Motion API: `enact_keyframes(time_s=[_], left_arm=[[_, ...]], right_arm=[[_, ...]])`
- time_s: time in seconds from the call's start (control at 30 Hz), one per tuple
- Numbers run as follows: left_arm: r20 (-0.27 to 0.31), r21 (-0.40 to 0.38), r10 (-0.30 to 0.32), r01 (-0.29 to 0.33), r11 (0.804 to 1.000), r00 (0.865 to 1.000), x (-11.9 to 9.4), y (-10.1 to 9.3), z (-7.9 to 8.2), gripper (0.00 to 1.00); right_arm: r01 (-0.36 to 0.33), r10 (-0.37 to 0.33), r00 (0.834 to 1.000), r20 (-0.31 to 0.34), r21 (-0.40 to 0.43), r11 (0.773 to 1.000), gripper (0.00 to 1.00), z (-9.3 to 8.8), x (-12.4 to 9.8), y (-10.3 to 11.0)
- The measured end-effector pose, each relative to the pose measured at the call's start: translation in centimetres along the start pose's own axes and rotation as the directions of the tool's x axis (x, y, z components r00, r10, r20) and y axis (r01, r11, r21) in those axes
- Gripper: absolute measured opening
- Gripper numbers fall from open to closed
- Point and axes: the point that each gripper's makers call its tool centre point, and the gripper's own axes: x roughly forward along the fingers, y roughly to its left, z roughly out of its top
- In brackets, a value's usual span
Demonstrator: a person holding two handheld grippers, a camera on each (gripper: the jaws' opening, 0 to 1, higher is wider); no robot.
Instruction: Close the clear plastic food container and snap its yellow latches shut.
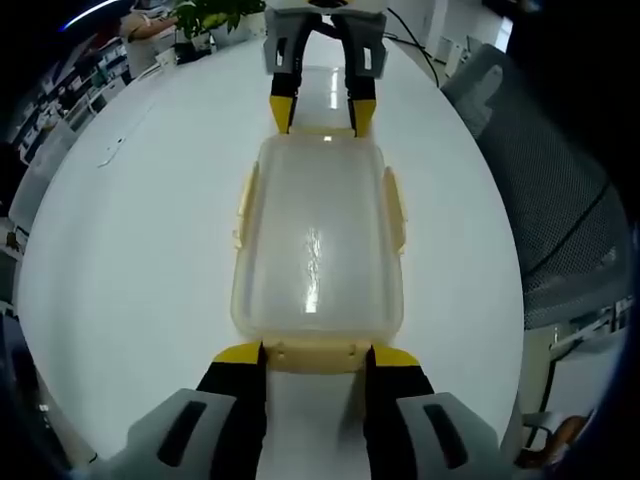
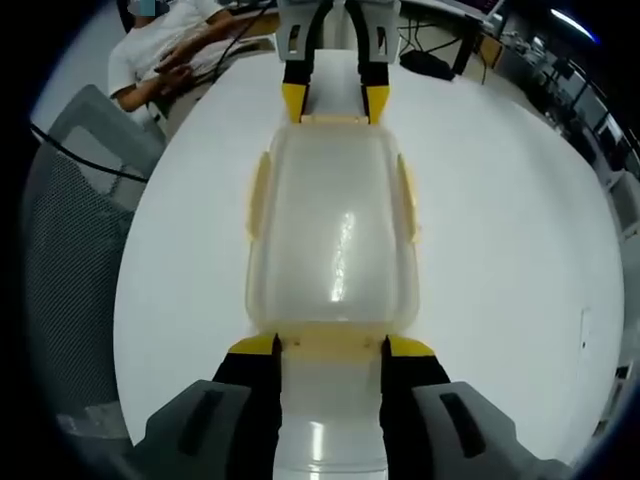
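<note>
White and glossy, the surface (image 1: 130,250) carries the clear plastic food container (image 1: 318,245) at its middle, with an office behind: grey mesh chairs (image 1: 560,220) beside the surface, a potted plant (image 1: 210,18) at its far edge, and a seated person (image 2: 165,60) beyond the container in the right gripper view.

We have the lid already lying on the container, so we judge the closing done and the latching in hand. Four yellow latches ring it: one on each long side (image 1: 396,205), and one at each short end. The side latches look flared outward from the wall, which we read as not yet snapped, though the clear plastic makes this hard to be sure of.

Our left gripper (image 1: 318,358) stands at one short end, jaws parted wide with the end latch (image 1: 318,355) between the yellow tips, which sit just beside or touching it; it has hold of nothing that we can make out. Our right gripper (image 2: 331,350) mirrors this at the opposite end, jaws equally spread around the other end latch (image 2: 331,342). Each gripper also shows across the container in the other's view.

Next, we think, each end latch needs pressing down and inward against the container's wall until it clicks, both ends together so the container does not slide. Then the side latches follow.
</note>
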Motion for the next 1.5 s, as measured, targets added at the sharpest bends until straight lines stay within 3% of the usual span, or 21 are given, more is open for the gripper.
enact_keyframes(time_s=[0.27, 0.87, 1.23, 1.5], left_arm=[[-0.009, -0.001, -0.005, 0.005, 1.000, 1.000, -0.1, -0.2, -0.3, 0.31], [-0.014, -0.008, 0.024, -0.024, 1.000, 1.000, -2.7, -1.3, 0.3, 0.31], [0.004, -0.021, 0.034, -0.034, 0.999, 0.999, -4.5, -1.8, 1.3, 0.31], [0.020, -0.026, 0.029, -0.028, 0.999, 0.999, -5.4, -2.4, 3.2, 0.31]], right_arm=[[-0.006, 0.006, 1.000, 0.022, -0.002, 1.000, 0.34, 0.5, -0.8, 0.3], [-0.005, 0.006, 0.998, 0.057, -0.025, 1.000, 0.34, 1.7, -3.3, 1.2], [-0.009, 0.012, 0.996, 0.085, -0.029, 1.000, 0.34, 2.2, -5.2, 1.7], [-0.009, 0.013, 0.996, 0.085, -0.041, 0.999, 0.34, 1.3, -6.9, 2.2]])
